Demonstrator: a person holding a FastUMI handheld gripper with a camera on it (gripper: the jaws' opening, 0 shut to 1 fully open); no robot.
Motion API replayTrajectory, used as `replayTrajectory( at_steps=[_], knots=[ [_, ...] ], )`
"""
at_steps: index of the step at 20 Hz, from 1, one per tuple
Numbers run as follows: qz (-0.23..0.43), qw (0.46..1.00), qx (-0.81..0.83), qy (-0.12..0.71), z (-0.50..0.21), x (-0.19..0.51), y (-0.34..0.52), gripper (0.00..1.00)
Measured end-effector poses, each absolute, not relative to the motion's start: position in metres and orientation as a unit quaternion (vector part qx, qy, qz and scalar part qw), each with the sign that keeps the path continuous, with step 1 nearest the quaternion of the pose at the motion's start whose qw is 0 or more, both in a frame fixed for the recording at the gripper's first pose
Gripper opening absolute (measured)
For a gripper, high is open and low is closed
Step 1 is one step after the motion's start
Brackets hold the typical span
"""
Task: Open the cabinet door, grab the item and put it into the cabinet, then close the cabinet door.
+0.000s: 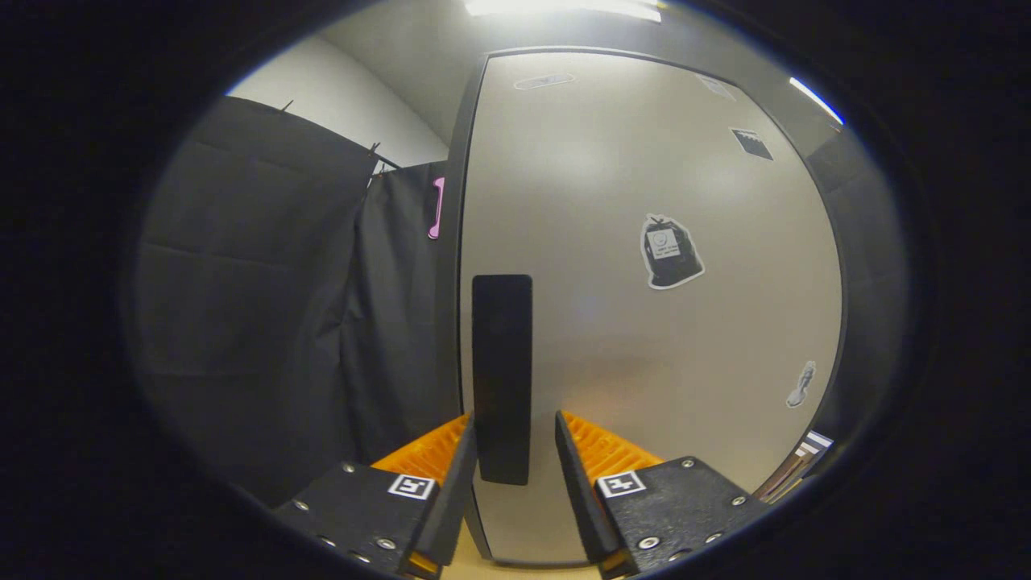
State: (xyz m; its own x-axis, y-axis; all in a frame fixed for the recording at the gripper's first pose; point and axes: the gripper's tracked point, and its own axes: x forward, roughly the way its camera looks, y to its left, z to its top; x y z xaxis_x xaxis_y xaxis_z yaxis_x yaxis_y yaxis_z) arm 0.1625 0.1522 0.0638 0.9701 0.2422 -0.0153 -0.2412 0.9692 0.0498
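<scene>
A dim booth hung with black cloth (266, 298) forms the backdrop, with a pale wall and a bright ceiling light (564, 8) above. Nearest, the gripper (515, 451) points straight at the cabinet door (644, 322), its fingers spread with the lower end of the dark vertical handle (502, 379) standing between them; the left finger looks to be touching or almost touching the handle's edge, while a gap shows on the right, so it is not yet clamped. The handle sits close to the door's left edge, and the door appears shut. By my judgement this is the opening step: the jaws need to close on the handle, and then the pull should follow the door's swing, hinged presumably on the far right. The item to be stored cannot be made out here. Farther along the door are a sticker of a dark bag (670, 251), a small figure sticker (801, 385) lower right and a square marker (752, 143) up high. Left of the door, a pink clip-like thing (436, 208) hangs on the cloth, and the cloth itself hangs near the door's opening side, which might brush the door as it swings.
</scene>
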Motion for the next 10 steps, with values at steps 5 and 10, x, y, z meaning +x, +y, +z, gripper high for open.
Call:
replayTrajectory(
  at_steps=[5,10],
  knots=[
    [0.124,0.992,0.021,0.016,0.0632,0.1625,0.1514,0.31],
    [0.138,0.990,0.017,0.026,0.0622,0.1589,0.1506,0.28]
  ],
)
